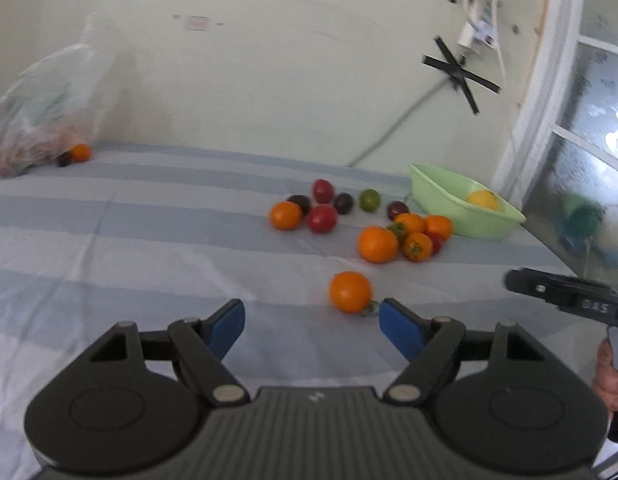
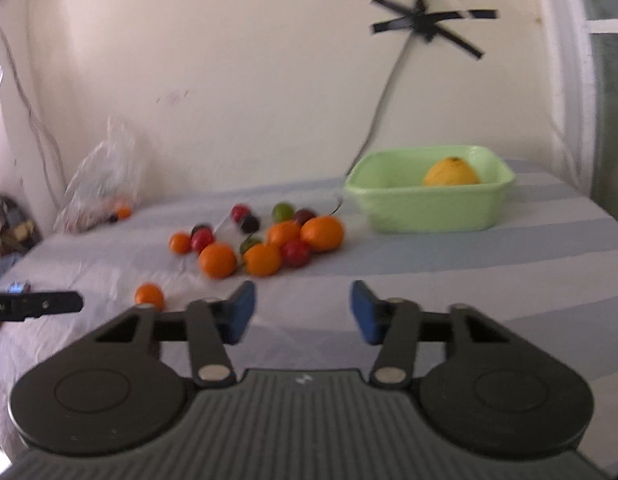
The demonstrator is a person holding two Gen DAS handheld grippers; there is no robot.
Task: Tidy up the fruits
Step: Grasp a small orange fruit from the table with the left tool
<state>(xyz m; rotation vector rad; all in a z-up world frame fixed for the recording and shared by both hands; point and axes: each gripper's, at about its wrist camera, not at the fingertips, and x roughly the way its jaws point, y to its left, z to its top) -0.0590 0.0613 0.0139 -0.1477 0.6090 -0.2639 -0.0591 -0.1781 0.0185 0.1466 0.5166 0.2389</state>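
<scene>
spread blue-padded left gripper (image 1: 312,322) faces a lone round orange tomato (image 1: 350,291) near the striped bedsheet's (image 1: 129,240) front edge. right gripper (image 2: 302,312) gapes empty. next: close on it, carry to the pale green plastic tub (image 2: 429,208) at the far right corner.

Left wrist cam: sits low behind left claw (image 1: 312,322), looks forward over striped bed (image 1: 129,240) toward wall. Lone orange fruit (image 1: 350,291) close ahead of claw's tips, green basin (image 1: 465,206) farther off, ahead-right. Right claw's black body pokes in at right edge.

Right wrist cam: same low spot behind right claw (image 2: 302,312), same facing. Basin (image 2: 429,210) ahead-right and closer here.

Both share fruit pile (image 1: 405,236) (image 2: 261,246), basin, plastic bag (image 1: 45,120) (image 2: 103,178) far left.
</scene>
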